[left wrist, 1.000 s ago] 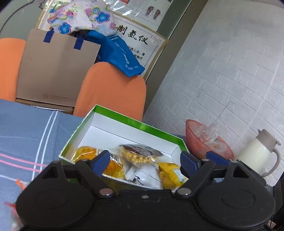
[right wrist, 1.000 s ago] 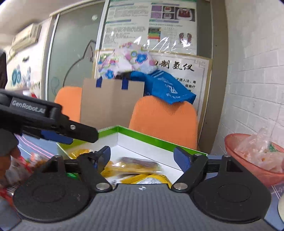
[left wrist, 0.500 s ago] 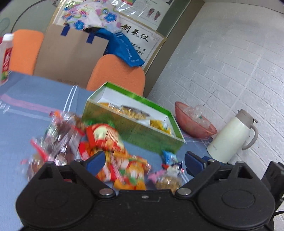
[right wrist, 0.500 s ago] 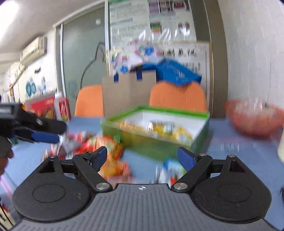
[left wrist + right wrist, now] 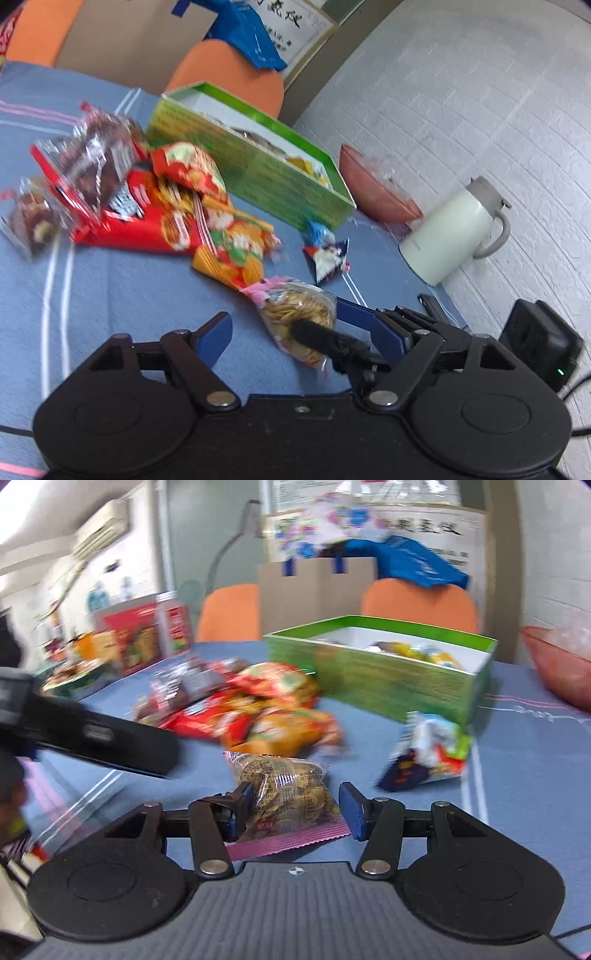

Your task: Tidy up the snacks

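Note:
A clear packet of brown nuts with a pink edge (image 5: 291,794) lies on the blue cloth between the open fingers of my right gripper (image 5: 297,806); the left pad touches it. It also shows in the left wrist view (image 5: 299,314), with the right gripper's finger (image 5: 328,339) on it. My left gripper (image 5: 295,339) is open and empty above the cloth. A pile of red and orange snack bags (image 5: 166,206) lies beside the green box (image 5: 258,173), which holds several packets (image 5: 413,651). A small blue and white packet (image 5: 428,753) lies near the box.
A pink bowl (image 5: 376,188) and a white jug (image 5: 454,232) stand right of the box by the brick wall. A black charger (image 5: 543,339) sits at the table's right edge. Orange chairs (image 5: 417,602) stand behind. Red boxes and a bottle (image 5: 147,635) stand far left.
Both grippers pulled back from above the box and dropped low over the cloth. The right gripper now has the nut packet between its open fingers.

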`<state>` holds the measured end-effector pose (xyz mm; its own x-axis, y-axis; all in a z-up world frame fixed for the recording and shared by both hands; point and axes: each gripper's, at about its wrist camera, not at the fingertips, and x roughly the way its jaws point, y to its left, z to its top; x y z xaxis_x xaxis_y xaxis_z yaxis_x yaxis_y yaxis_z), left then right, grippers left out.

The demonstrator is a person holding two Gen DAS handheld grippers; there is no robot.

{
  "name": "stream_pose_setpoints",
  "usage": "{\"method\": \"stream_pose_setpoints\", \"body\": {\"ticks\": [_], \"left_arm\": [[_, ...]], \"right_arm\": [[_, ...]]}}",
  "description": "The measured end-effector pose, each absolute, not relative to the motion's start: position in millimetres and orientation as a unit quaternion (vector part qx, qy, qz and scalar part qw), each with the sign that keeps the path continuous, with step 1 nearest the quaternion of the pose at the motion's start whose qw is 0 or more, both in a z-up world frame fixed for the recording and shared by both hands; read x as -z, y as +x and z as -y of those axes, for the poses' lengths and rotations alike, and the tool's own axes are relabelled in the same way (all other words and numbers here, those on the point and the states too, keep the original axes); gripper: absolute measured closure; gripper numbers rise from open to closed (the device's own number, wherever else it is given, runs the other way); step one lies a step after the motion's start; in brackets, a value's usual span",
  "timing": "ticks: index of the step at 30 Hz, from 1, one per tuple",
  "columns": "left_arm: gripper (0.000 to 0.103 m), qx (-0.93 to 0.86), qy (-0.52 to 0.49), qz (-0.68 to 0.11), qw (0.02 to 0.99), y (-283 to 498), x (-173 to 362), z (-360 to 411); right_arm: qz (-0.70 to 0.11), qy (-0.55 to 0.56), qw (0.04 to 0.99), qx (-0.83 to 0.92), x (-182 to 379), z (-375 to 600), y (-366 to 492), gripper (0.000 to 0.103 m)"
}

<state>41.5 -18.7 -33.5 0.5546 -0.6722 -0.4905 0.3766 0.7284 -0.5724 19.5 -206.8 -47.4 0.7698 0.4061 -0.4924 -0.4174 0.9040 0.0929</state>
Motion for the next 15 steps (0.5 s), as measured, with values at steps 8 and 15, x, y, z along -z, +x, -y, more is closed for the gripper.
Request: {"method": "stream_pose_setpoints", "body": {"ticks": [8,15], "left_arm": [[0.000,0.304,-0.226,-0.383,0.842,55,50,29],[0.040,0.308,-0.238,-0.389,0.835,67,53,34]], "right_arm": [[-0.258,-0.012,0.940,-0.225,51,205,1,0.000],[-0.266,-0.005,0.937,-0.226,54,201,8,0.000]]}}
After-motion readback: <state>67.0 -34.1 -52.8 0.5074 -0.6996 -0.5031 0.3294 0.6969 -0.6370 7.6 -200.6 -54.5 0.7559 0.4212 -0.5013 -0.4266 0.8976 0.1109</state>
